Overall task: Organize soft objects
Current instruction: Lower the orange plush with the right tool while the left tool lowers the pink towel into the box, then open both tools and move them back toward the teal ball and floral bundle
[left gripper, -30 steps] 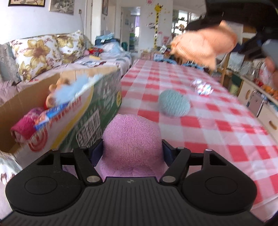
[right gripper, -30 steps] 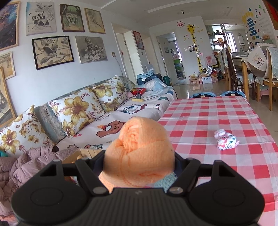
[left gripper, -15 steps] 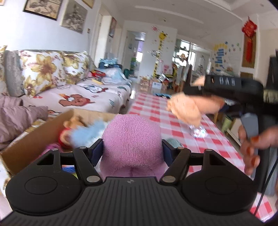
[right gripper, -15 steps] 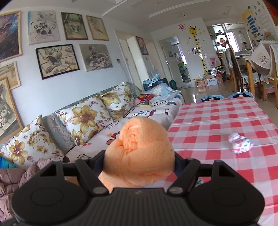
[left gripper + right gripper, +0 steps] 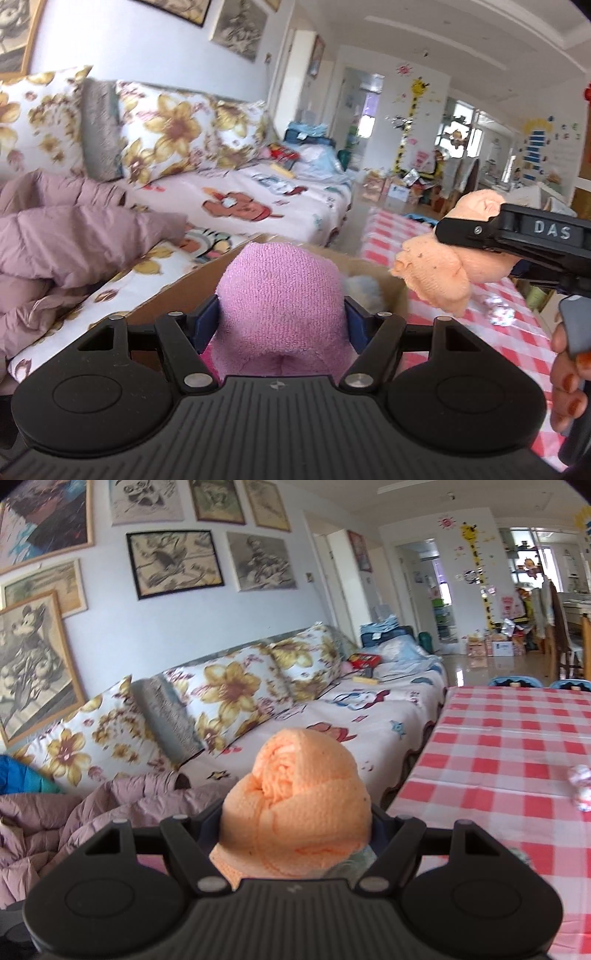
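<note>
My left gripper [image 5: 280, 317] is shut on a pink rolled towel [image 5: 280, 295], held above the near edge of an open cardboard box [image 5: 391, 291]. A pale blue fluffy toy [image 5: 364, 291] shows inside the box behind the towel. My right gripper [image 5: 297, 821] is shut on an orange rolled towel [image 5: 299, 805]; in the left wrist view that orange towel [image 5: 436, 273] hangs at the right, over the box's far side and the table edge, with a hand [image 5: 567, 387] on the grip below it.
A sofa [image 5: 332, 716] with floral cushions and a mauve quilted coat [image 5: 74, 240] runs along the left. The table with a red checked cloth [image 5: 517, 746] lies to the right, a small white patterned bundle [image 5: 581, 788] on it. Chairs stand beyond the table.
Both grippers have swung left from over the table toward the box and sofa, each still holding its towel. The left one rose and rolled; the teal ball on the table has left its view.
</note>
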`<state>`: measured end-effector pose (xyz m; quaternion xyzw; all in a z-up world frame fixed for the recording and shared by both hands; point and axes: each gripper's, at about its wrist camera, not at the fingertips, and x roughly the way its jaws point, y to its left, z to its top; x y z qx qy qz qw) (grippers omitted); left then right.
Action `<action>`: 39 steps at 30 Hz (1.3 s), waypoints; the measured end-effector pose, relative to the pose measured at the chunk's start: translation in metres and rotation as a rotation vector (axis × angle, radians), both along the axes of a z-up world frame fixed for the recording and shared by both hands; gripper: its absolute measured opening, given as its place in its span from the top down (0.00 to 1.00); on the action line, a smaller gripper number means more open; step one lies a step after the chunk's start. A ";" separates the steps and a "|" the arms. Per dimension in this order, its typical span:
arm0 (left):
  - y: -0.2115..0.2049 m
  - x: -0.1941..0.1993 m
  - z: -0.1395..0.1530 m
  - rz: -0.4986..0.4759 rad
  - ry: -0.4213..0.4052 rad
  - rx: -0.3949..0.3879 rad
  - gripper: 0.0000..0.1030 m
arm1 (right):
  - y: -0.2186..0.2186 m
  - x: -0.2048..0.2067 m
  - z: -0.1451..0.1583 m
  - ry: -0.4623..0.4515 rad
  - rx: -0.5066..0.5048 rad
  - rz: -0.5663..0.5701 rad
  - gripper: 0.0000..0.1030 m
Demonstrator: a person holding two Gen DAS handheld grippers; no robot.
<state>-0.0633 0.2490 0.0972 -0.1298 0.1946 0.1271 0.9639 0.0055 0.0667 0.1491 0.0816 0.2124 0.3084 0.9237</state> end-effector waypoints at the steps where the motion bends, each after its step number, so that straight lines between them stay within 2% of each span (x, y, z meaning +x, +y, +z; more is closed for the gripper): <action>1: 0.002 0.002 -0.002 0.008 0.008 -0.002 0.17 | 0.005 0.002 -0.002 0.006 -0.003 0.007 0.27; 14: 0.016 -0.008 -0.005 0.014 0.065 -0.058 0.16 | 0.056 0.024 -0.025 0.104 -0.036 0.071 0.26; 20: 0.021 -0.006 -0.007 0.013 0.083 -0.067 0.17 | 0.063 0.024 -0.030 0.133 -0.035 0.076 0.20; 22: 0.019 -0.009 -0.005 0.012 0.071 -0.052 0.13 | 0.061 0.023 -0.027 0.126 -0.028 0.058 0.12; 23: 0.018 -0.009 -0.005 0.016 0.064 -0.039 0.07 | 0.058 0.022 -0.025 0.119 -0.024 0.043 0.09; 24: 0.018 -0.010 -0.004 0.018 0.057 -0.030 0.04 | 0.056 0.021 -0.023 0.112 -0.016 0.035 0.08; 31: 0.011 -0.017 0.001 0.024 0.024 0.004 0.02 | 0.021 0.010 -0.007 0.028 -0.019 -0.079 0.08; 39: 0.003 -0.017 0.003 0.010 -0.007 0.034 0.00 | -0.033 0.009 -0.004 0.001 -0.005 -0.243 0.08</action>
